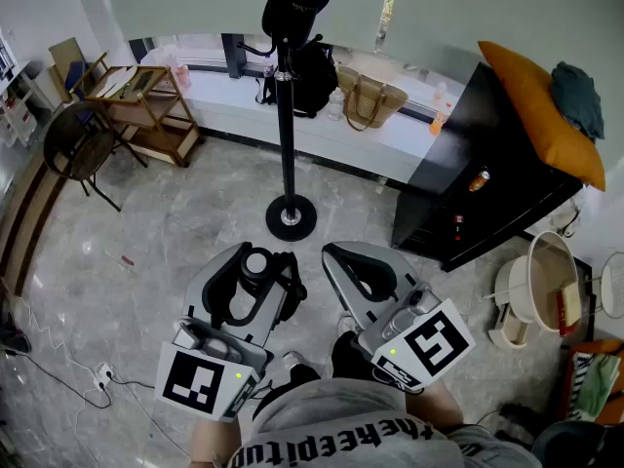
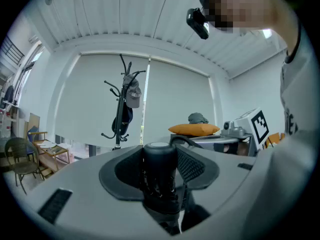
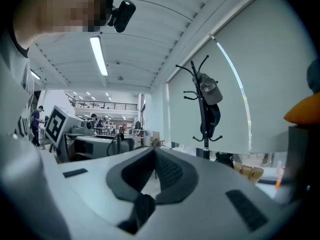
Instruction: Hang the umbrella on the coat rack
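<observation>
Carrying step: the left gripper [image 2: 160, 156] clamps what looks like the folded umbrella [image 2: 160, 181]. The right gripper [image 3: 154, 155] is closed (empty). Next, walk to the coat rack [image 1: 285, 125].

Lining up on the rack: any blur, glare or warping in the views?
Head view: sharp, evenly lit, edges bowed by the wide lens. Left gripper view: rack dark against the bright blind, umbrella close and dark. Right gripper view: ceiling light glares.

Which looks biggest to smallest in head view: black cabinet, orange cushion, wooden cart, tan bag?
1. Cabinet, clearly largest.
2. Cushion and cart: about alike, not ranked.
3. Bag, smallest; it sits farther from the camera, so its true size is unsure.
</observation>
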A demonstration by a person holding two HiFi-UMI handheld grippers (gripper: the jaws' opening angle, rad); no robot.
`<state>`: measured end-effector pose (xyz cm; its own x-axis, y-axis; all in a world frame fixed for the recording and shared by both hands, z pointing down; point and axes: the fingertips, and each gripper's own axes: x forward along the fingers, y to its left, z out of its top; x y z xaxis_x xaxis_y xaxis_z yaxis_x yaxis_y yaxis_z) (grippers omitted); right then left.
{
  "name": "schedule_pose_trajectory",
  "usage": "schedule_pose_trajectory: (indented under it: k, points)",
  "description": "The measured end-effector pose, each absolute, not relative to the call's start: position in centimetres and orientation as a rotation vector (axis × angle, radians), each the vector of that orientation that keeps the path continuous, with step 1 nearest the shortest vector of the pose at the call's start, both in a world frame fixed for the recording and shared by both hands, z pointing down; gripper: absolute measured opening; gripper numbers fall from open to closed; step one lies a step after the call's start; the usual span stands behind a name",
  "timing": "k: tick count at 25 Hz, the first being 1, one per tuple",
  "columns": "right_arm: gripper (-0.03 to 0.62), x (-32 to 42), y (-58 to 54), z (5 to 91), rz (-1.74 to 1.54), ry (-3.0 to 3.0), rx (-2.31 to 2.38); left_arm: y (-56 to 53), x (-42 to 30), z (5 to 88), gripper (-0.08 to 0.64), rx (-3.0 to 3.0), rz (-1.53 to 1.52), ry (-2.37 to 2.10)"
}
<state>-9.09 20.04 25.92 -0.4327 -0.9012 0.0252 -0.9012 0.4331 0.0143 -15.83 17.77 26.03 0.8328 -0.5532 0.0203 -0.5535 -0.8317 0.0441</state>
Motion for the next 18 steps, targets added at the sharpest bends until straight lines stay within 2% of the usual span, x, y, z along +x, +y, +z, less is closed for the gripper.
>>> schedule_pose_trajectory:
  k: [12, 18]
  points:
    - [0.012, -10.6, 21.1, 25.6, -0.028, -2.608, 1.677, 19.1, -16.4, 24.6, 0.208, 3.003, -0.078, -0.814]
    - [0.012, -11.3, 21.2, 25.3, -0.038, -2.598, 1.701, 19.0, -17.4, 25.5, 0.207, 3.003, -0.024, -0.829]
